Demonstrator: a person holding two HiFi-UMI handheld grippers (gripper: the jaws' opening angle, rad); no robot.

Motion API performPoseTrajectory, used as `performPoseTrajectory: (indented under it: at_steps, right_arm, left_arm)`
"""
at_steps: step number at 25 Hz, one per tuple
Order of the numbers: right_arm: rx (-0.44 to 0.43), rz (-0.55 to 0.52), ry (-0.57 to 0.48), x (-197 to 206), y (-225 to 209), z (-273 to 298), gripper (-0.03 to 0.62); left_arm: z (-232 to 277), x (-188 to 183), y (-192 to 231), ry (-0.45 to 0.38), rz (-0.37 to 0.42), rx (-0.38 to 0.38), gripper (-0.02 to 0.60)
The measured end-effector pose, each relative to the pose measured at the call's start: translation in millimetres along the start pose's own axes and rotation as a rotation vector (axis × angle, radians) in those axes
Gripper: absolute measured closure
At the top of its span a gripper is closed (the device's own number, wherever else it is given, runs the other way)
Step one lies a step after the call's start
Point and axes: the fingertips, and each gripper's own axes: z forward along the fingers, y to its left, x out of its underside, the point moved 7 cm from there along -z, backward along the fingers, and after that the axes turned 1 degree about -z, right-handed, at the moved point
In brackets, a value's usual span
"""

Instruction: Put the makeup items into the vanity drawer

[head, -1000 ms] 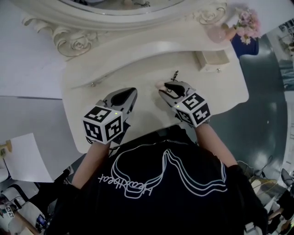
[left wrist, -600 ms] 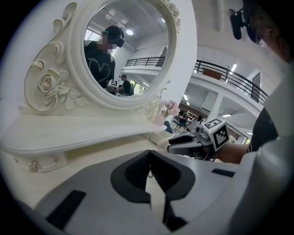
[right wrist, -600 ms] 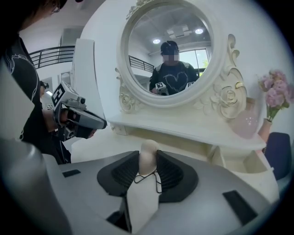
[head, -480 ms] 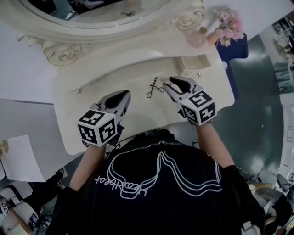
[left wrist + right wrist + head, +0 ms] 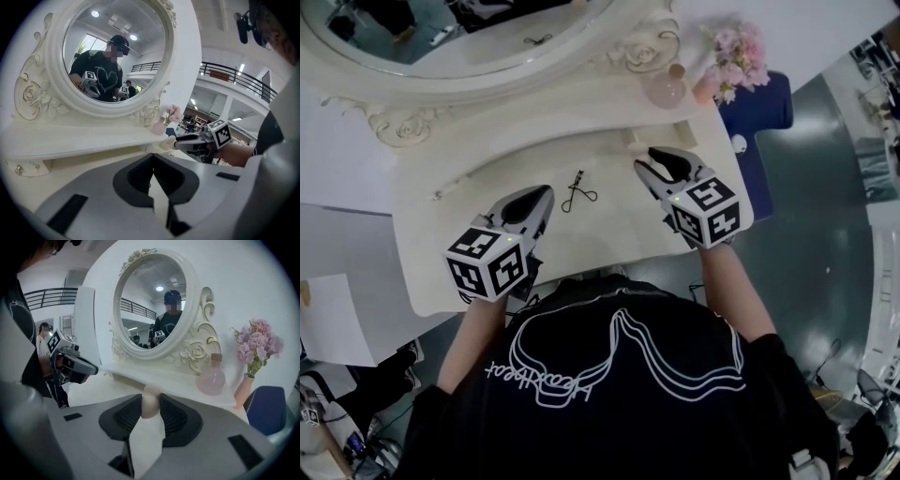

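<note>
Only overhead: an eyelash curler (image 5: 577,190).

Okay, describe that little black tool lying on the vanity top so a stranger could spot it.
Start at the white vanity under the oval mirror. On its top, near the middle, lies the eyelash curler: the only thin, dark, loop-handled thing there.

White script (image 5: 540,382), seemingly "Heartbeat", upside down on the black T-shirt (image 5: 628,427).
</note>
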Motion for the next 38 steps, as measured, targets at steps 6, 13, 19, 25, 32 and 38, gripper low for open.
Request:
performPoseTrajectory:
  at_steps: [6, 13, 19, 25, 32, 38]
  right_arm:
    - [-0.015, 0.020, -0.006, 7, -37, -10, 0.467]
    - [-0.027, -0.018, 0.031, 21, -73, -4, 0.467]
    - [-0.054, -0.028, 0.084, 37, -90, 12, 0.466]
    - [-0.066, -0.013, 0.104, 42, -96, 20, 0.437]
    - [-0.054, 0.020, 0.104, 44, -95, 24, 0.403]
    - [-0.031, 0.053, 0.084, 41, -86, 17, 0.350]
  left_arm:
    - [15, -2, -17, -0.007, -0.014, -0.046, 0.579]
    - [30, 4, -27, -0.011, -0.023, -0.097, 0.578]
    - [38, 10, -25, 0.000, -0.043, -0.132, 0.579]
    - [44, 15, -21, 0.016, -0.064, -0.144, 0.579]
    - [42, 12, -15, 0.024, -0.056, -0.134, 0.578]
    - [34, 11, -7, 0.033, -0.055, -0.115, 0.578]
